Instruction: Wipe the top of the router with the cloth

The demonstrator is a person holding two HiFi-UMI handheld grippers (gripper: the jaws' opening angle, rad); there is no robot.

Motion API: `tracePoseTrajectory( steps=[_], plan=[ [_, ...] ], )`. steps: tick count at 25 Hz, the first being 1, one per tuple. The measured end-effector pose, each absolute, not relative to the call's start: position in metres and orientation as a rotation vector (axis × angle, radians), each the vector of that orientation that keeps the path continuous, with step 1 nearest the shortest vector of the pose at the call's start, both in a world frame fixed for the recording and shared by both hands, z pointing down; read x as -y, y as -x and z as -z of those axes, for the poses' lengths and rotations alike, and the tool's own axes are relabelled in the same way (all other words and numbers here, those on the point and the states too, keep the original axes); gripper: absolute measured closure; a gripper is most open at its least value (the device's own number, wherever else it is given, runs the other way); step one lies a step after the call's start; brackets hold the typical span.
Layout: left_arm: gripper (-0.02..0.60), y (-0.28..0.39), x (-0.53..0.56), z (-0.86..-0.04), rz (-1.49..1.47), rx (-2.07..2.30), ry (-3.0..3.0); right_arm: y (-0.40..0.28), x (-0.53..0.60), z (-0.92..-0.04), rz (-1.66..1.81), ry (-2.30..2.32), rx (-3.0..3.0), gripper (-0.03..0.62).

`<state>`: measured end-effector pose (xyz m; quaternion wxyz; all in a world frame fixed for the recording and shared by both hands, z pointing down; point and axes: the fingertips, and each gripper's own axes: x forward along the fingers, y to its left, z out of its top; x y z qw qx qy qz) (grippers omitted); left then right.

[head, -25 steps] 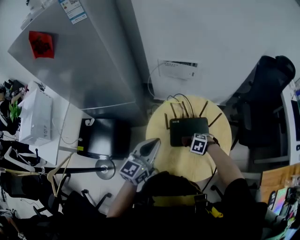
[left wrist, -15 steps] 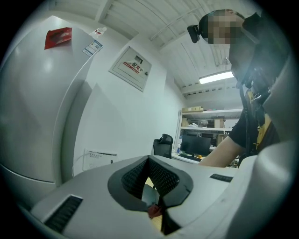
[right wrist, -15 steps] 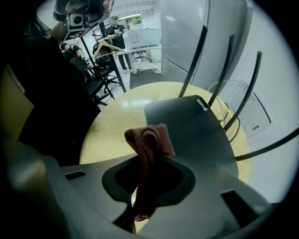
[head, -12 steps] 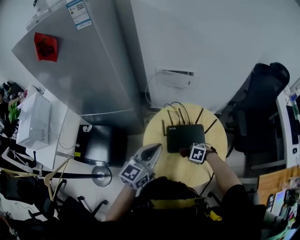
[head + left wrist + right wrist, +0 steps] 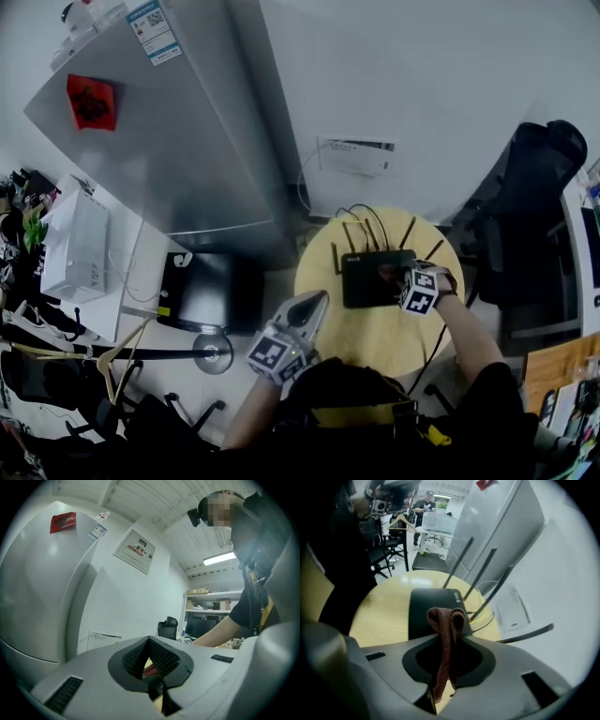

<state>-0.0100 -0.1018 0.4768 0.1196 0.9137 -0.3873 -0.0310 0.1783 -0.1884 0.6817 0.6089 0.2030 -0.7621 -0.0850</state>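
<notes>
A black router (image 5: 367,278) with several thin antennas sits at the back of a round wooden table (image 5: 366,333). My right gripper (image 5: 397,276) is over the router's right part, shut on a reddish-brown cloth (image 5: 387,273). In the right gripper view the cloth (image 5: 446,634) hangs folded between the jaws, with the router (image 5: 427,607) just beyond its tip. My left gripper (image 5: 309,309) hovers by the table's left edge, shut and holding nothing. In the left gripper view its jaws meet at a point (image 5: 149,640).
A tall silver fridge (image 5: 159,131) stands at the back left and a white wall box (image 5: 356,156) hangs behind the table. On the floor to the left is a black case (image 5: 208,292). A black office chair (image 5: 530,206) is at the right. Cables (image 5: 361,208) loop behind the router.
My right gripper has slid the cloth to the right and a little farther back across the router's top. The left gripper has stayed by the table's left edge.
</notes>
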Motion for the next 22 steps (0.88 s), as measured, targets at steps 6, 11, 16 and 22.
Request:
tracePoseTrajectory(
  steps=[6,11,16,22],
  plan=[
    [0.588,0.003,0.102,-0.478,0.03,1.139,-2.666,-0.176,0.235,-0.683,0.511,-0.577,1.606,0.531],
    [0.588,0.007,0.1,-0.487,0.001,1.189,-2.628,-0.186,0.25,-0.712,0.457,-0.628,1.553,0.53],
    [0.588,0.015,0.101,-0.493,0.002,1.24,-2.566,-0.19,0.247,-0.734,0.282,-0.572,1.584,0.53],
    [0.588,0.003,0.097,-0.497,-0.057,1.222,-2.63,-0.193,0.235,-0.739,0.18,-0.555,1.598,0.53]
  ],
)
